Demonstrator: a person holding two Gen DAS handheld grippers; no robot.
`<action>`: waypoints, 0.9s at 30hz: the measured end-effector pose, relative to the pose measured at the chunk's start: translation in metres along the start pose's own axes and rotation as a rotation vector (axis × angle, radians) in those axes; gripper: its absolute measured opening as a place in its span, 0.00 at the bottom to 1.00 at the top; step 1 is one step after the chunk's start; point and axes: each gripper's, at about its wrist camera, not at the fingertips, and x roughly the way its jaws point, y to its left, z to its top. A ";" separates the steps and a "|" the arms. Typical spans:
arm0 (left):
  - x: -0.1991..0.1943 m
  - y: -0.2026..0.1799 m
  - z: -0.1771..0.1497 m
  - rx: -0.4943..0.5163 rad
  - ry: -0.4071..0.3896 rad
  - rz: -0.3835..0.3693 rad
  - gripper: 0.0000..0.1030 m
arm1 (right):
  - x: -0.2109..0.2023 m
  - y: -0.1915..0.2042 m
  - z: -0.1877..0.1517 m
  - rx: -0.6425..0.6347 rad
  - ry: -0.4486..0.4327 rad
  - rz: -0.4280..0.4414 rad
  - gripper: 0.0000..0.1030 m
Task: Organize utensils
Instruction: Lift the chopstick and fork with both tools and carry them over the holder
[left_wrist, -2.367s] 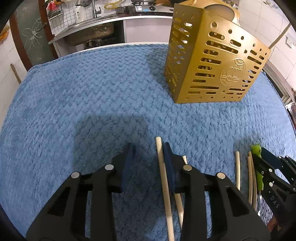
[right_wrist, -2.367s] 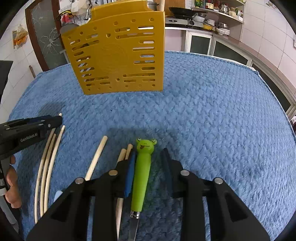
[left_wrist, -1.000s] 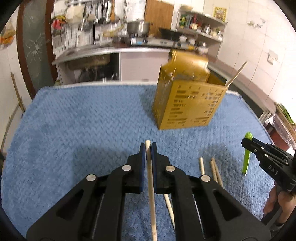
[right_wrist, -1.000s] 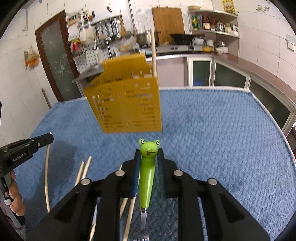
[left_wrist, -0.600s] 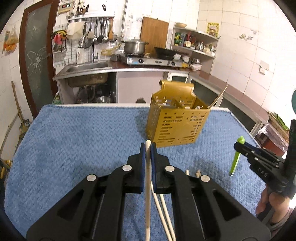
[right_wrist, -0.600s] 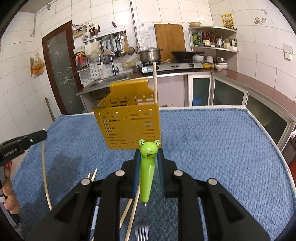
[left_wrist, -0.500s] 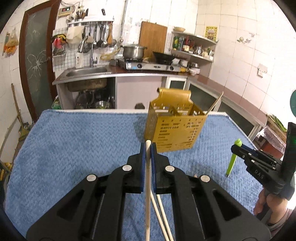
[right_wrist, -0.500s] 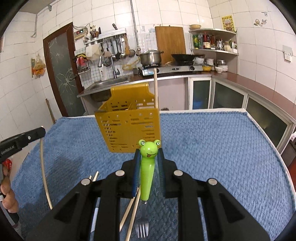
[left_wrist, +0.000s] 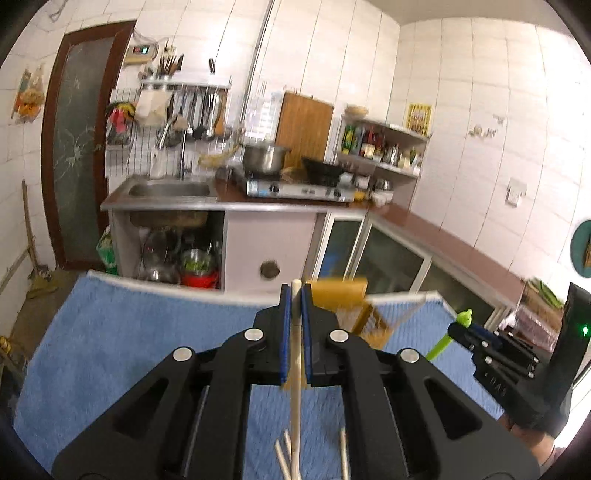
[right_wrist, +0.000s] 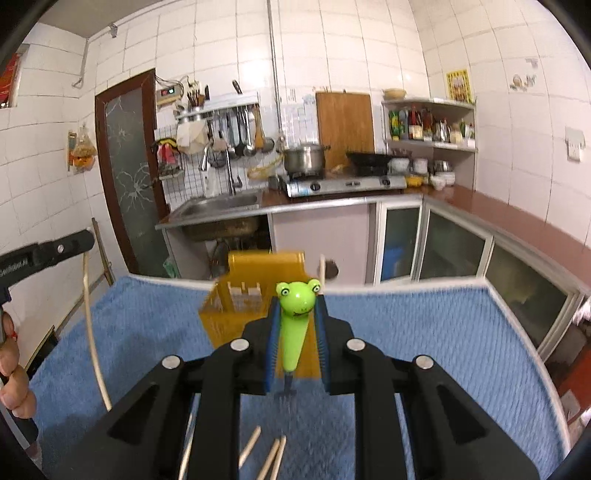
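My left gripper (left_wrist: 295, 295) is shut on a pale wooden chopstick (left_wrist: 295, 387) and holds it high above the blue cloth (left_wrist: 129, 332). My right gripper (right_wrist: 297, 306) is shut on a green frog-handled fork (right_wrist: 295, 314), its tines hanging below the pads. The yellow slotted utensil holder (right_wrist: 236, 314) stands on the cloth beyond both grippers; it also shows in the left wrist view (left_wrist: 354, 306), with a chopstick leaning out of it. Several loose chopsticks (right_wrist: 266, 454) lie on the cloth under the grippers. The right gripper with the fork (left_wrist: 448, 336) shows at the left view's right side.
The blue cloth (right_wrist: 443, 350) covers the table, whose white far edge (right_wrist: 406, 286) is in view. Behind it are a sink counter (right_wrist: 221, 206), stove (right_wrist: 343, 184) and glass-door cabinets (right_wrist: 454, 247). My other hand's gripper (right_wrist: 44, 251) shows at the left.
Both grippers have risen and tilted up, each keeping its utensil. The holder now appears smaller and lower in both views, partly behind the fingers.
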 end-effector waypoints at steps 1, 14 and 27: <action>0.002 -0.004 0.014 0.004 -0.018 -0.001 0.04 | 0.000 0.003 0.011 -0.011 -0.011 -0.004 0.18; 0.075 -0.034 0.105 -0.007 -0.116 0.026 0.04 | 0.029 0.013 0.095 -0.026 -0.081 -0.057 0.18; 0.153 -0.036 0.088 0.027 -0.159 0.057 0.04 | 0.082 0.001 0.082 -0.016 -0.068 -0.083 0.18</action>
